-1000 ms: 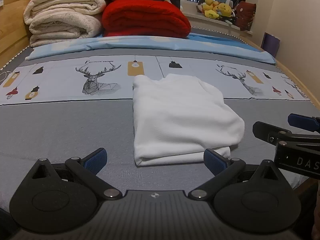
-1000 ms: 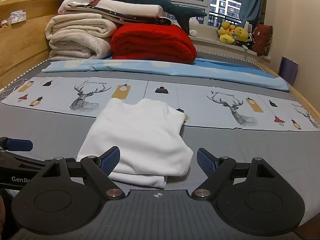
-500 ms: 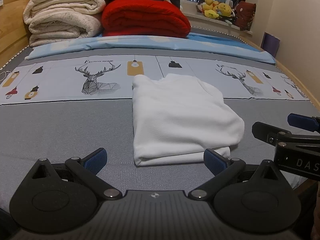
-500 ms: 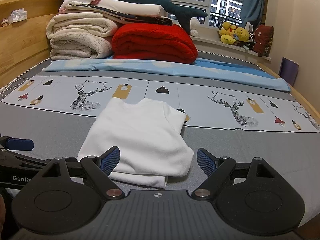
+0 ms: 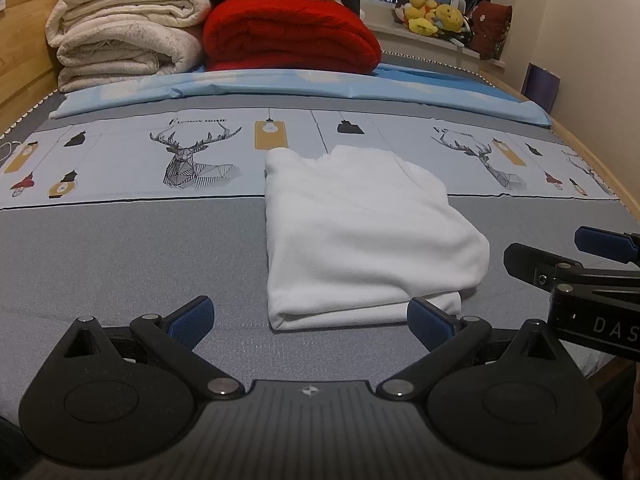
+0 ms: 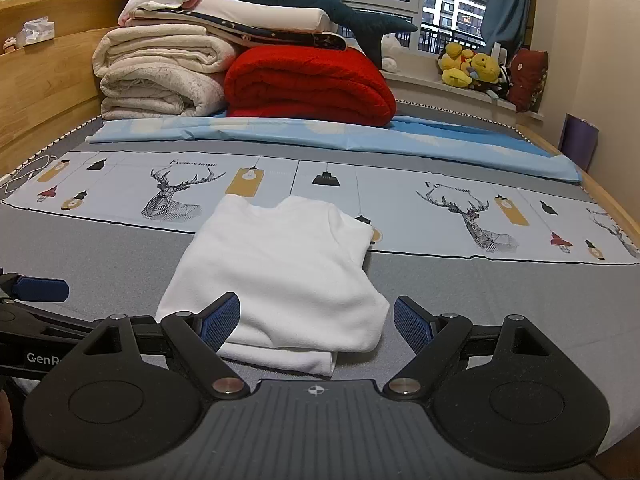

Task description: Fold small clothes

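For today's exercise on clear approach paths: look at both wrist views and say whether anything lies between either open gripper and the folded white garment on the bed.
Nothing visible does. The folded white garment lies directly ahead of the left gripper and the right gripper, with only bare grey bedsheet between. Both grippers are open and empty. The red blanket sits far behind.

Left gripper [image 5: 310, 318]: matte black body with a ribbed grey central plate bearing a small cross-in-circle mark, two rounded black lobes with shallow circular recesses, angled link arms joined by silver pivot screws, and fingers [image 5: 192, 318] faced with blue textured pads. Right gripper [image 6: 316, 320]: same black build, silver screws and blue-padded fingers [image 6: 412, 322]. White lettering shows on each gripper's side, "DAS" on the right one, "GenR" on the left.
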Motion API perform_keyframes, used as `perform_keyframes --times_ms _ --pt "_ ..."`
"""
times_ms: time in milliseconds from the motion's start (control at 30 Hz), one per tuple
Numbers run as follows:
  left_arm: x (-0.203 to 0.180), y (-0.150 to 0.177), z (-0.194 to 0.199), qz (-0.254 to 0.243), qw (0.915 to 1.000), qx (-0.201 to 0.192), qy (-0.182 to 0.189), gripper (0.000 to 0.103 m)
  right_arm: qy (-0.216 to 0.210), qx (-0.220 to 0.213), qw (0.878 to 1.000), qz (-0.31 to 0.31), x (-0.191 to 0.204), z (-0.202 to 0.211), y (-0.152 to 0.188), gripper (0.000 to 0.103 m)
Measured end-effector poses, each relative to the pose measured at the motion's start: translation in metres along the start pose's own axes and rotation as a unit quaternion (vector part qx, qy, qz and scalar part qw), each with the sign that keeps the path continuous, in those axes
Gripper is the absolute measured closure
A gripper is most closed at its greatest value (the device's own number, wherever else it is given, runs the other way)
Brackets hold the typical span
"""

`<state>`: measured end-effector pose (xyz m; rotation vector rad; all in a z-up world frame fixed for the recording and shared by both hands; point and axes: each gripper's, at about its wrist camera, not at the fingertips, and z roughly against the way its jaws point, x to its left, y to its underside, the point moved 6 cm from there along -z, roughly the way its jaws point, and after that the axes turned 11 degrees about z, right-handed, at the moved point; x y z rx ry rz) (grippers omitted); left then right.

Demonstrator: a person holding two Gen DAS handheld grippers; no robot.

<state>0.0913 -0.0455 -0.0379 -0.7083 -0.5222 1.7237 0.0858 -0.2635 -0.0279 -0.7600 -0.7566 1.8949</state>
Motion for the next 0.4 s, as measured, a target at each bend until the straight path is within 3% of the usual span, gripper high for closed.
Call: perform_keyframes --times_ms 400 --pt "-0.0006 0.0009 -0.0003 -0.002 1.0 -0.002 0.0 0.0 -0.003 0.0 1.0 0.0 0.0007 -0.0012 0.0016 0.018"
